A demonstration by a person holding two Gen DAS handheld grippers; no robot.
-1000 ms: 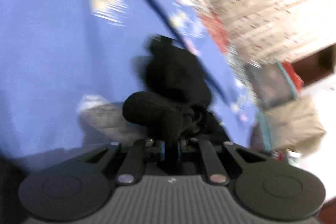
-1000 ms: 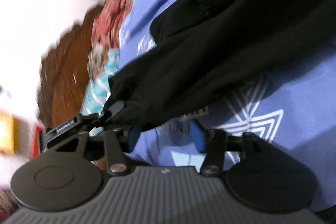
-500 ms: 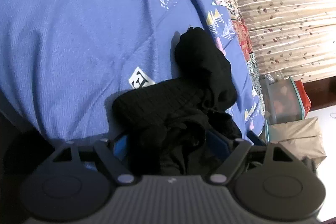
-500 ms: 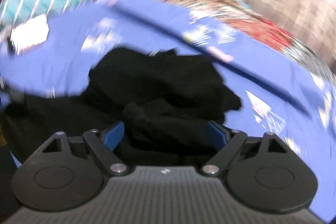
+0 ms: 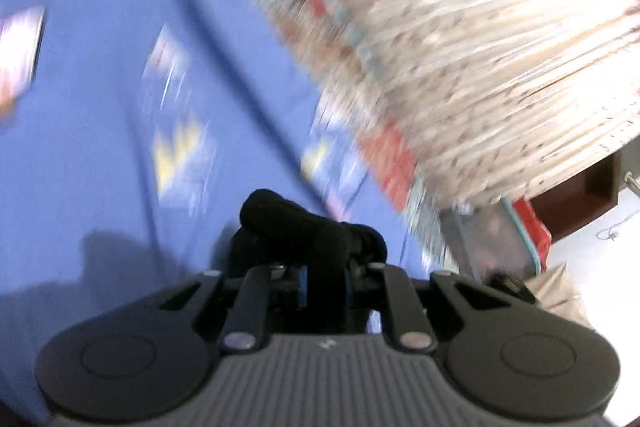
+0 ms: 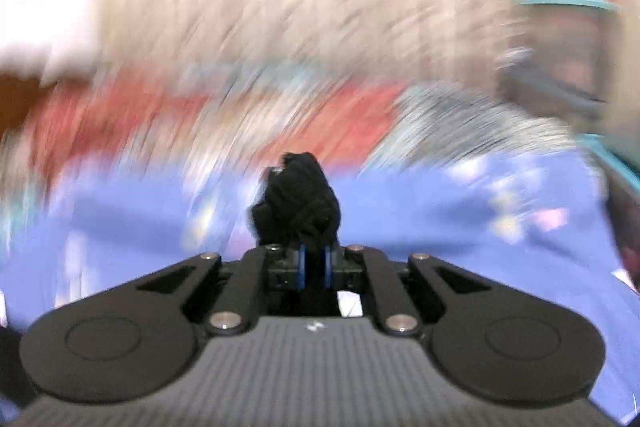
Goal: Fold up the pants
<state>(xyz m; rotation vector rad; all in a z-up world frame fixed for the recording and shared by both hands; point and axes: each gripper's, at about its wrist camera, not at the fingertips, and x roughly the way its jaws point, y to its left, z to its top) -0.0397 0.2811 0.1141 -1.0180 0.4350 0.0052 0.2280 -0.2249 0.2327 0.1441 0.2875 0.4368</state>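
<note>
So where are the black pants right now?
The black pants are bunched in both closed grippers, left gripper and right gripper, over the blue bedsheet.

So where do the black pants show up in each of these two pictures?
Left wrist view: the black pants sit bottom centre, bunched between the left gripper.
Right wrist view: the pants sit just below centre, pinched in the right gripper.
Shared landmark: the blue bedsheet behind them.

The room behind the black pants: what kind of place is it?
Probably a bedroom at home. A blue patterned bedsheet covers a wide soft surface, a pale pleated curtain hangs behind it, and a red patterned cloth lies along the edge. Motion blur hides finer detail.
</note>
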